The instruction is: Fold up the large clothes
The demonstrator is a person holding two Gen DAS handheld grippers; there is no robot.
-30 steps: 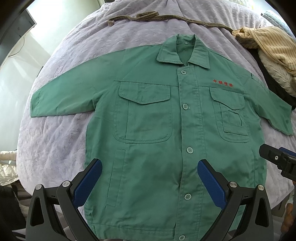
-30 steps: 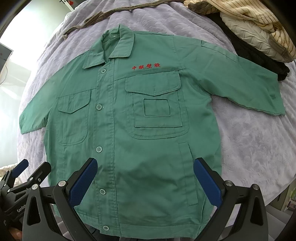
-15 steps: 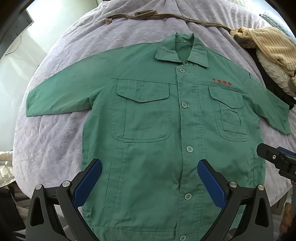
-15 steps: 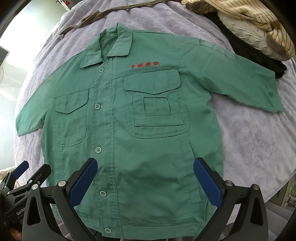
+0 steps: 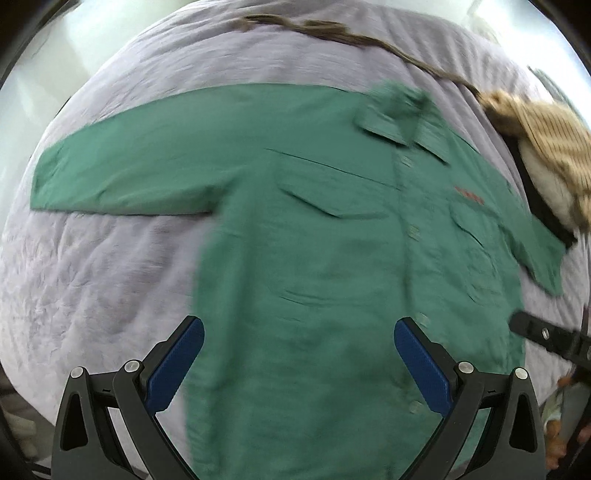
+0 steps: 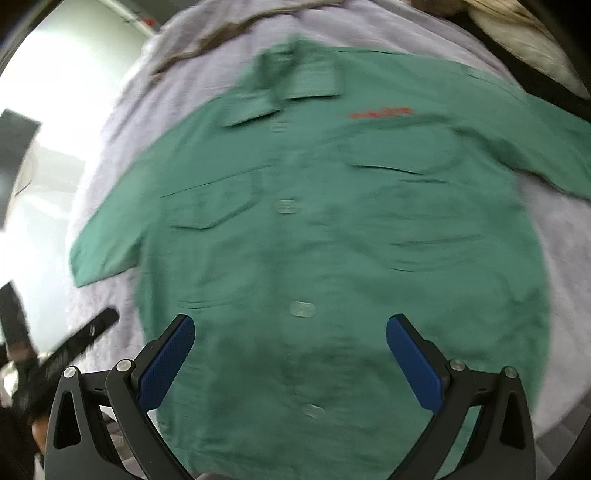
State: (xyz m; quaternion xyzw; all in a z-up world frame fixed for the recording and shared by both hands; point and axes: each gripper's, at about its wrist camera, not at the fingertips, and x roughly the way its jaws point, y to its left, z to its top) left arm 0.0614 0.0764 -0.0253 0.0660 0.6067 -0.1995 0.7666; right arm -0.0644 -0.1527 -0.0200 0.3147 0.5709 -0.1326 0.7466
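A green button-up work jacket (image 5: 332,258) lies flat, front up and buttoned, on a lilac bedspread (image 5: 110,277), sleeves spread out to both sides. It also fills the right wrist view (image 6: 332,240), with red lettering on the chest. My left gripper (image 5: 299,354) is open and empty above the jacket's lower left part. My right gripper (image 6: 290,350) is open and empty above the lower button row. Each gripper shows at the edge of the other's view, the right gripper in the left wrist view (image 5: 546,336). Both views are motion-blurred.
A pile of other clothes, beige striped and black (image 5: 546,155), lies at the far right of the bed, close to the jacket's right sleeve. A brown cord or belt (image 5: 332,33) lies across the bed beyond the collar.
Both grippers have swung over the jacket: the left one toward the left sleeve side, the right one toward the button row. The jacket has not moved. Both stay open.
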